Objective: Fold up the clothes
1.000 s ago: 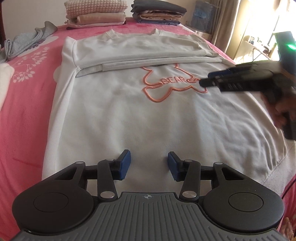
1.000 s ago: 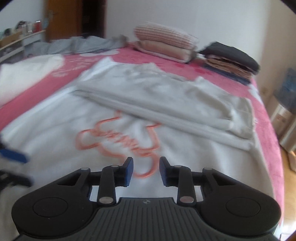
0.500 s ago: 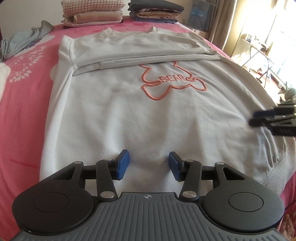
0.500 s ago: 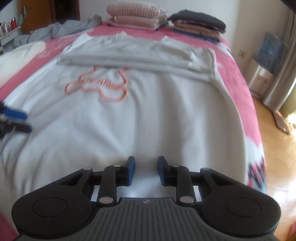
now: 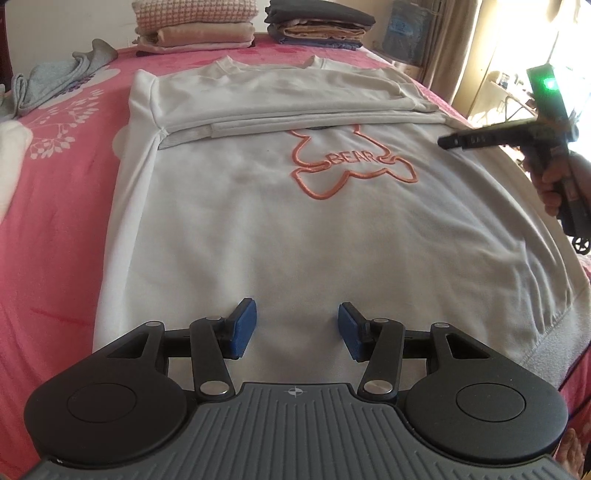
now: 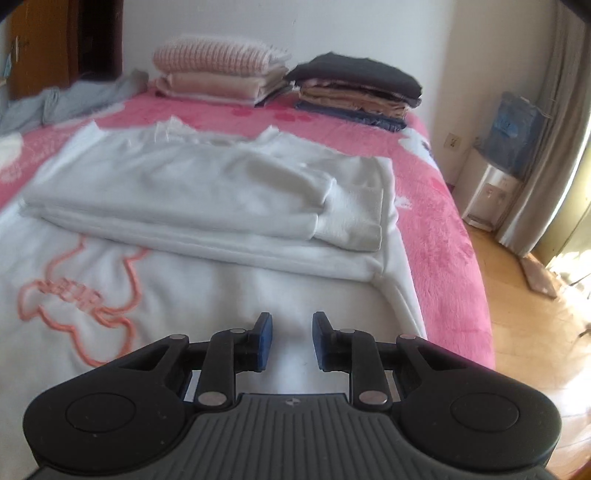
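A white sweatshirt with an orange bear outline and the word BEAR lies flat on the pink bed; it also shows in the right wrist view. Both sleeves are folded across its chest near the collar. My left gripper is open and empty, just above the sweatshirt's lower hem. My right gripper is open and empty above the sweatshirt's right side; it also shows in the left wrist view, held in a hand.
Two stacks of folded clothes sit at the bed's far end: pink and beige, dark and tan. A crumpled grey garment lies far left. The bed's right edge drops to a wooden floor, with a water dispenser by the wall.
My right gripper has swung up from the sweatshirt's lower right side toward its upper right part. My left gripper has stayed over the hem, open.
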